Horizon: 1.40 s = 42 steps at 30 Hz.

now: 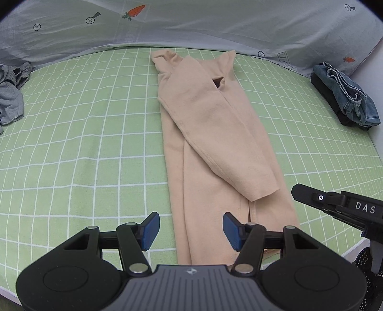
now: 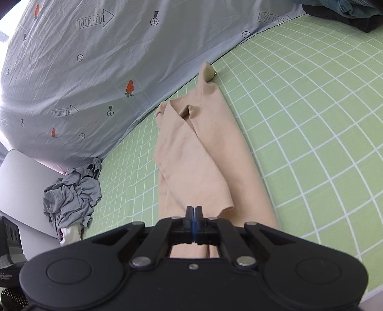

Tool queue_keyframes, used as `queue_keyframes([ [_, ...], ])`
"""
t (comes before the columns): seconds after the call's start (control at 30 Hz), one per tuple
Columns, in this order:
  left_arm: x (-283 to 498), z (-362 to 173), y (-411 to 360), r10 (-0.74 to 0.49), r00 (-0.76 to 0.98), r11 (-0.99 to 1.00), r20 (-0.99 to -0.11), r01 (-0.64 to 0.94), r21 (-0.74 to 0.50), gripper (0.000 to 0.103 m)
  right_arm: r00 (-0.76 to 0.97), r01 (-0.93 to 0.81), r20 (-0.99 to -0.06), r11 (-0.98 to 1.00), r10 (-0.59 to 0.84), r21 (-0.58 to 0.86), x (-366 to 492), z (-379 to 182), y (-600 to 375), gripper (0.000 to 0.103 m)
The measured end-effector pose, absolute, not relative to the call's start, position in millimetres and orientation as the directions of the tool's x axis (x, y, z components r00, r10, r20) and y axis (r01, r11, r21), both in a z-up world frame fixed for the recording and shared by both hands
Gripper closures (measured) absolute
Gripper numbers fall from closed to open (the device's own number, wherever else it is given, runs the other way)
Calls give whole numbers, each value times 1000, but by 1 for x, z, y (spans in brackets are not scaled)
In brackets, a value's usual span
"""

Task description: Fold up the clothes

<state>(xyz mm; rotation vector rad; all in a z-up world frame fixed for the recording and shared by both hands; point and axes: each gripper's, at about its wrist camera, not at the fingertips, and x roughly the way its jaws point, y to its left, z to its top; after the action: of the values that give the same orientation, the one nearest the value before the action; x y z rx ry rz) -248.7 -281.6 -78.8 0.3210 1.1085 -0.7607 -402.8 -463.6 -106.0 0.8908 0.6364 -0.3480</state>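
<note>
The beige garment (image 1: 215, 148) lies flat on the green checked bedsheet (image 1: 83, 134), folded lengthwise into a narrow strip; in the left wrist view its long axis runs from the bottom centre of the frame up toward the top centre, its far end with two small raised corners just short of the grey quilt (image 1: 215, 21), its near end passing under the left gripper (image 1: 191, 227); one sleeve is folded diagonally over the body, its cuff pointing to the lower right of the frame; in the right wrist view the same strip (image 2: 205, 153) runs from the bottom centre up and slightly right. Open sheet lies on both sides of the strip, broad at the left of the left wrist view and broad at the right of the right wrist view; the near edge of the bed curves across the lower right corner in both views. The left gripper hovers over the near end, its blue-padded fingers (image 1: 150, 229) spread wide with cloth showing between them; the right gripper (image 2: 194, 213) has its fingers pressed together, and whether cloth is pinched between them I cannot tell; its black body (image 1: 335, 205) shows at the right edge of the left wrist view, just beside the strip's right side. Well apart, a crumpled grey garment (image 1: 9, 95) sits at the left edge and folded denim (image 1: 347, 98) on dark clothing at the right edge; a white panel (image 2: 26, 186) stands at the left of the right wrist view.
</note>
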Motion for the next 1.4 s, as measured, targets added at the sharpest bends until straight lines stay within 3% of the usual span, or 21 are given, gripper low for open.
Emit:
queue_keyframes([
  [0.1, -256, -82, -278, -381, 228, 710, -896, 693, -125, 44, 726, 556, -686, 626, -46, 547, -398, -109, -461, 94],
  [0.17, -259, -83, -275, -375, 230, 711, -898, 693, -120, 44, 695, 570, -716, 657, -65, 494, -391, -111, -458, 79],
  [0.3, -264, -82, -266, -364, 248, 716, -898, 691, -99, 44, 661, 554, -746, 723, -80, 413, -376, -115, -450, 73],
  [0.37, -263, -81, -261, -359, 257, 722, -897, 686, -93, 44, 664, 557, -744, 710, -69, 431, -369, -120, -448, 55],
  [0.5, -261, -81, -250, -340, 265, 733, -902, 676, -78, 44, 698, 543, -714, 688, -52, 481, -365, -118, -445, 54],
  [0.53, -261, -82, -248, -335, 267, 735, -903, 674, -74, 44, 709, 537, -704, 683, -48, 495, -366, -117, -444, 55],
  [0.6, -259, -82, -243, -327, 270, 738, -906, 672, -66, 44, 730, 523, -682, 675, -40, 521, -366, -114, -442, 70],
  [0.67, -256, -81, -238, -322, 274, 742, -906, 668, -62, 44, 751, 508, -659, 665, -32, 547, -366, -111, -440, 94],
  [0.7, -255, -80, -237, -321, 276, 743, -906, 667, -61, 44, 761, 501, -648, 661, -29, 559, -366, -109, -439, 99],
  [0.9, -248, -82, -236, -332, 259, 735, -907, 673, -77, 44, 818, 451, -575, 631, -9, 632, -366, -100, -434, 102],
  [1.4, -248, -104, -254, -326, 178, 697, -929, 709, -109, 43, 723, 591, -690, 476, 47, 651, -387, -145, -439, 102],
])
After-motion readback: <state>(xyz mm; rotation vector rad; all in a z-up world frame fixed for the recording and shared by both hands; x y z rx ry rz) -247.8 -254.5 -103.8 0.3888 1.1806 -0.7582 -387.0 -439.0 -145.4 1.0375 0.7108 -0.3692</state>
